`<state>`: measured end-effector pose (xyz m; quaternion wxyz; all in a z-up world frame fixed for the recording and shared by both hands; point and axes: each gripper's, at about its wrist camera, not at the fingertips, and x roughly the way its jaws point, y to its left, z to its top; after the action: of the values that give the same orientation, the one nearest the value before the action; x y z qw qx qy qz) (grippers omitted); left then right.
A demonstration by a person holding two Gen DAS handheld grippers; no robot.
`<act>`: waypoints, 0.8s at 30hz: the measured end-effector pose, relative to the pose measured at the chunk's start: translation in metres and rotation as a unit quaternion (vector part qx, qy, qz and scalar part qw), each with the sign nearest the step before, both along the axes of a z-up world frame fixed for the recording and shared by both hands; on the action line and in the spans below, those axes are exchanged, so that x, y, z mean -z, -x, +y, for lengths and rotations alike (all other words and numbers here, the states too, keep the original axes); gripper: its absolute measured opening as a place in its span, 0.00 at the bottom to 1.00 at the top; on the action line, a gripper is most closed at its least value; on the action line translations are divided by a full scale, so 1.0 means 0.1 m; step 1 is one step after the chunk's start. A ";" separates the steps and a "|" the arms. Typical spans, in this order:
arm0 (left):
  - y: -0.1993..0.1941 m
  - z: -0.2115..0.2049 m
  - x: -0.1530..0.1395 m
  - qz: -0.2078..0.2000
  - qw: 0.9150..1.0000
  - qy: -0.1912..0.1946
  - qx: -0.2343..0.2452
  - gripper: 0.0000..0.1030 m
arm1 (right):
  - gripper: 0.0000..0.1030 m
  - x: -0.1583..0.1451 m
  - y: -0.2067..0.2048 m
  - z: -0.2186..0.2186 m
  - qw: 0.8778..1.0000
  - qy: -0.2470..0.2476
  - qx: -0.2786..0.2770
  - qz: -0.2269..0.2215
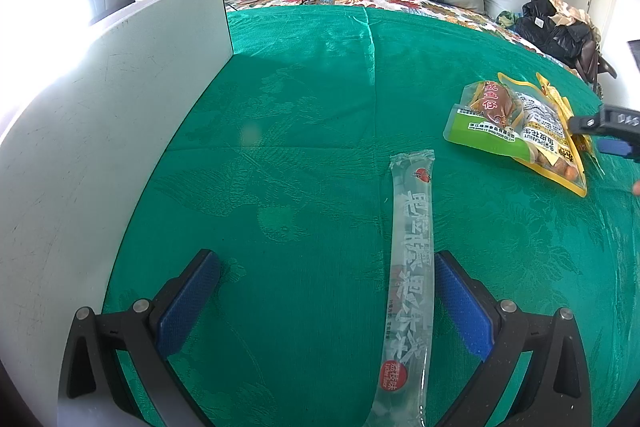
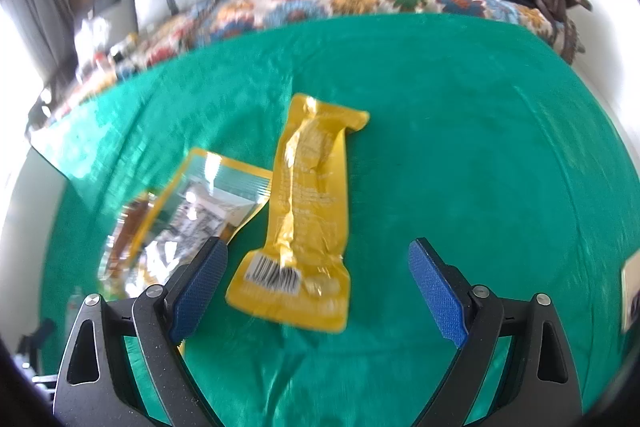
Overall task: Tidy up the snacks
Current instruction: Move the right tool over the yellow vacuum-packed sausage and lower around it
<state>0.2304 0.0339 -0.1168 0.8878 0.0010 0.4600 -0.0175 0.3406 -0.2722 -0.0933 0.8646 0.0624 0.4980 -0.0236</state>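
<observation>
Both tongs stand wide and hold nothing. The left tongs [image 1: 328, 303] straddle the near end of the clear jelly stick [image 1: 410, 279], which lies lengthwise on the green cloth [image 1: 304, 115], close to the right pad. Centre the stick between the pads before closing. The right tongs [image 2: 318, 287] hover over the yellow packet [image 2: 308, 211]; lower squarely and close across its narrow width, avoiding the peanut pouch [image 2: 188, 211] just left. Count: one jelly stick, one yellow packet, one peanut pouch, one green-edged packet [image 1: 486, 119] overlapping that pouch, one white board [image 1: 104, 131] at left.
</observation>
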 end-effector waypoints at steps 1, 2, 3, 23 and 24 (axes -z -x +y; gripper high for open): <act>0.00 0.00 0.00 0.000 1.000 0.000 0.000 1.00 | 0.90 0.05 -0.02 0.04 1.000 0.014 -0.009 0.008; 0.00 0.00 0.00 0.000 1.000 0.000 0.000 1.00 | 0.88 0.10 -0.03 0.08 0.999 0.026 -0.020 0.016; 0.00 0.00 0.00 0.000 1.000 0.000 0.000 1.00 | 0.84 0.13 0.00 0.10 0.999 0.041 -0.027 0.016; 0.00 0.00 0.00 0.000 1.000 -0.001 0.000 1.00 | 0.79 0.16 2.07 0.27 0.999 0.020 -0.030 -0.037; 0.00 0.01 0.00 0.000 1.000 -0.001 0.000 1.00 | 0.79 0.18 2.03 0.30 0.998 0.044 -0.031 -0.036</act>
<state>0.2306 0.0346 -0.1165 0.8877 0.0014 0.4602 -0.0171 0.1373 -0.2421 -0.1108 0.8842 0.0100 0.4668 -0.0161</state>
